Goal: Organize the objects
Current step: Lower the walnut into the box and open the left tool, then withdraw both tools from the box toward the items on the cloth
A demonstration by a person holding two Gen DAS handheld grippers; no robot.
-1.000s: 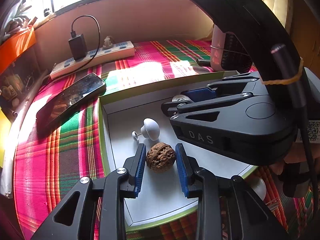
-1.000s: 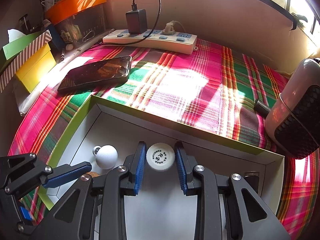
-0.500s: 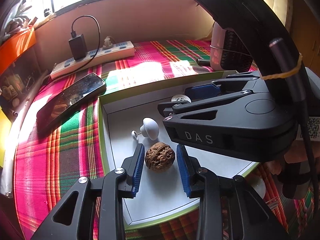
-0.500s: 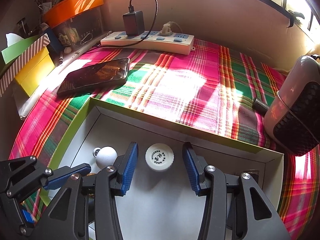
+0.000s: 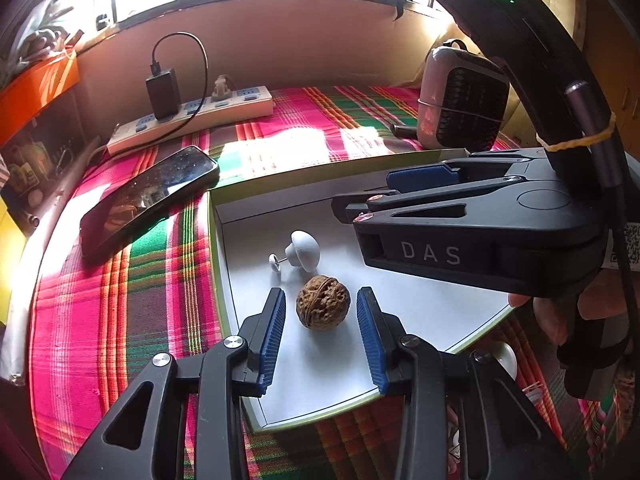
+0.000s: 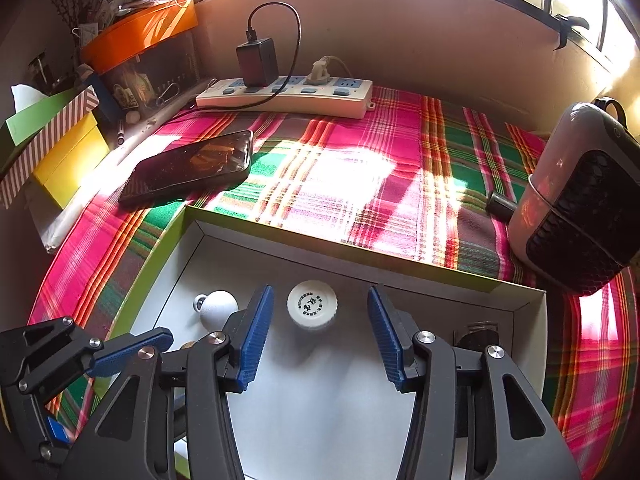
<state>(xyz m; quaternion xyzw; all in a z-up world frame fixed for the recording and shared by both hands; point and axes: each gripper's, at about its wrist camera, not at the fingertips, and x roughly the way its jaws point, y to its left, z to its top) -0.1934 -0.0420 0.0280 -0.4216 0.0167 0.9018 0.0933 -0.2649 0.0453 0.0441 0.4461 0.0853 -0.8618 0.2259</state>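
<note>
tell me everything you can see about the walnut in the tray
The walnut is whole and still in its shell: brown, round, deeply wrinkled, with a seam ridge running over the top. It sits on the white floor of the green-rimmed tray, near the left wall and just in front of a white knob, apart from it. The left gripper straddles it; its jaws have just been opening, and the blue pads stand clear on both sides, so only the tray floor touches it.
</note>
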